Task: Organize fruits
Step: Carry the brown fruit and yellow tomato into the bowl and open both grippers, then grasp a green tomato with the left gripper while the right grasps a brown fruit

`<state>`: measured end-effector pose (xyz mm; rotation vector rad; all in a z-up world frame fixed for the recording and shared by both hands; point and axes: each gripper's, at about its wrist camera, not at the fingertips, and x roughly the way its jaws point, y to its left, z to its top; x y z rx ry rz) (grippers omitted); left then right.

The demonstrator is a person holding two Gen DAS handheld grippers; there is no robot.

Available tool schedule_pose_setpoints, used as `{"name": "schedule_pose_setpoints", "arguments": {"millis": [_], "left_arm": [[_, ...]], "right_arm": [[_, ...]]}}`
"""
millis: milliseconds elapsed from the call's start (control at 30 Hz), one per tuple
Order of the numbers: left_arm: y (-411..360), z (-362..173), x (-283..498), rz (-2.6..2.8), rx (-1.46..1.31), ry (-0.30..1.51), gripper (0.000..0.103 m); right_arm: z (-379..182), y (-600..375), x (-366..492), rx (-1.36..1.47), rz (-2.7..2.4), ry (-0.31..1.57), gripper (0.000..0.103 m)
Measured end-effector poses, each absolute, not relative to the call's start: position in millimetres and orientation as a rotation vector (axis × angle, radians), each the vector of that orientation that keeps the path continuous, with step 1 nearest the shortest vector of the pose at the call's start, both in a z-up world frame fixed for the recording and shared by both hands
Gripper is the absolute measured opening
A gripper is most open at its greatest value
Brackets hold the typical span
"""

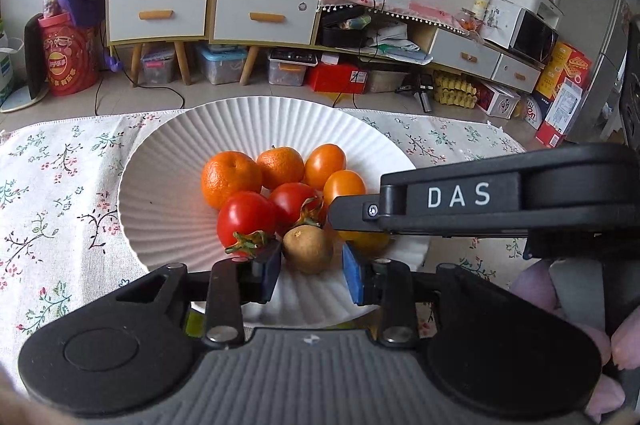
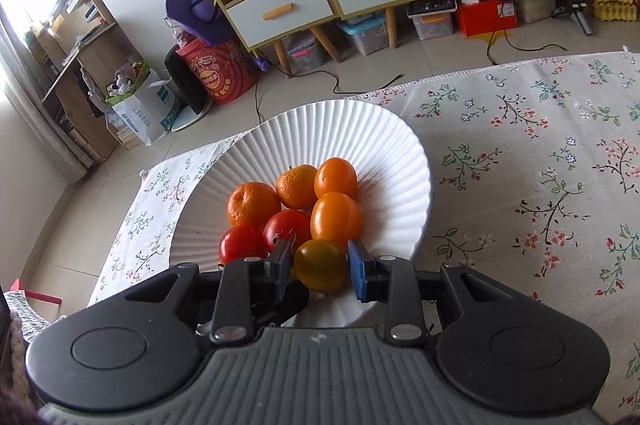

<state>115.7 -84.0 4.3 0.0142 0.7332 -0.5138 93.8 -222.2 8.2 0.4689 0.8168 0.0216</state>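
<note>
Fruits fill the white ribbed plate (image 1: 160, 161) on my floral-clothed bench (image 1: 60, 185): two dimpled orange mandarins at about 11 o'clock of the heap, smooth orange tomatoes at 1 o'clock, two glossy red tomatoes (image 1: 246, 217) with dried green stalks near the middle.

My left tongs (image 1: 308, 271) sit parted around the small round brown fruit (image 1: 308, 249) at the plate's 6 o'clock edge. The blue pads flank it with a visible gap on each side, so I have hold of nothing there. My right tongs (image 2: 320, 267) bracket the dark yellow-green tomato (image 2: 320, 265) the same way; the pads look very near its skin, but I cannot tell whether they press it.

Judging from this, the trouble lies in the crowding. Both tongs work at the same near rim, and in the left view the right tool's black arm crosses just above the heap, so they could knock together. The left pad of my left tongs lies against a red tomato's stalk; closing could nudge that tomato and set round neighbours rolling. Squeezing hard would bruise soft skins, and pressing down on the near rim might tip the plate.
</note>
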Motion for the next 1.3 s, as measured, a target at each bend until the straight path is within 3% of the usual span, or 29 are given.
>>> {"name": "schedule_pose_setpoints", "arguments": {"millis": [200, 500, 667, 900, 1300], "left_arm": [[-82, 9, 111, -0.525, 0.024, 0.736, 0.057], [-81, 18, 97, -0.544, 0.092, 0.730, 0.075], [-76, 21, 91, -0.544, 0.104, 0.754, 0.078], [-67, 24, 81, -0.538, 0.124, 0.761, 0.090], [-39, 23, 64, -0.496, 0.146, 0.782, 0.099]], "right_arm": [[15, -225, 90, 0.481, 0.029, 0.810, 0.039], [25, -224, 81, 0.431, 0.043, 0.805, 0.060], [30, -225, 75, 0.391, 0.049, 0.809, 0.071], [34, -227, 65, 0.345, 0.054, 0.807, 0.080], [35, -217, 43, 0.266, 0.093, 0.821, 0.091]]}}
